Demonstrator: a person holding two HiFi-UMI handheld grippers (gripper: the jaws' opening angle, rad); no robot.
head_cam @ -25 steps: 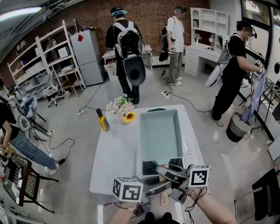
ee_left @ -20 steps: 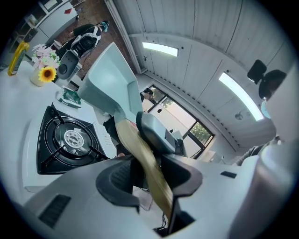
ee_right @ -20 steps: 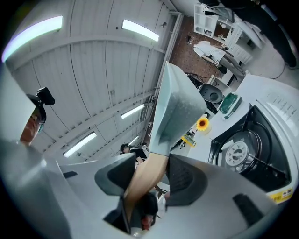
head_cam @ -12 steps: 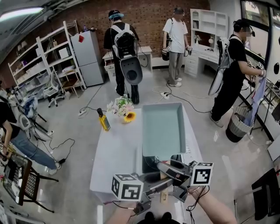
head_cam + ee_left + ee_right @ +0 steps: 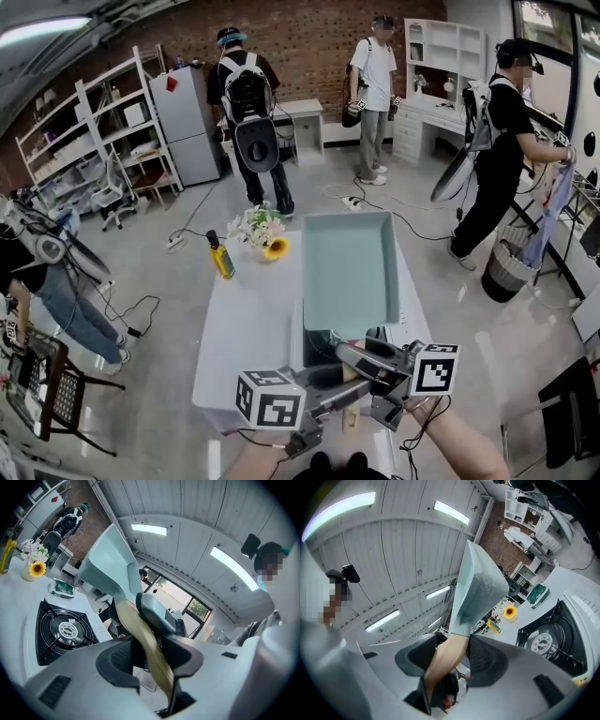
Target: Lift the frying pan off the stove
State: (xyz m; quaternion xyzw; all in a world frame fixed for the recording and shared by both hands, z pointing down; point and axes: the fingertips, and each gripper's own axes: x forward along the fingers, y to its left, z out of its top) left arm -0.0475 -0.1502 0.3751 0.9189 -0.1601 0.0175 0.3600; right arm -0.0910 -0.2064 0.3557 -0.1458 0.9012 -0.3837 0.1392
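At the far left a seated person (image 5: 42, 291) is seen, with metal shelving (image 5: 89, 122) and a grey refrigerator (image 5: 187, 122) behind. On the white bench (image 5: 244, 328) a yellow bottle (image 5: 221, 258) is placed near the far left corner, and a bunch of flowers with a sunflower (image 5: 265, 234) is set just beside it. At the near end of the bench the left tongs (image 5: 151, 654) are closed on the wooden handle (image 5: 140, 634) of the frying pan (image 5: 349, 272), their jaws set wide with the handle running slantwise between them. The pan, pale teal and rectangular, is held in the air above the black gas stove (image 5: 63, 630) and is tilted steeply, so that its inside is turned toward the head view. The burner of the stove is left bare beneath it. The right tongs (image 5: 452, 660) are clamped on the same handle, closer to the pan, with both pads pressed against the wood. Both marker cubes are seen in the head view, on either side of the handle. To the right, well apart from the bench, a standing person (image 5: 506, 141) is seen next to a basket (image 5: 511, 272) on the floor
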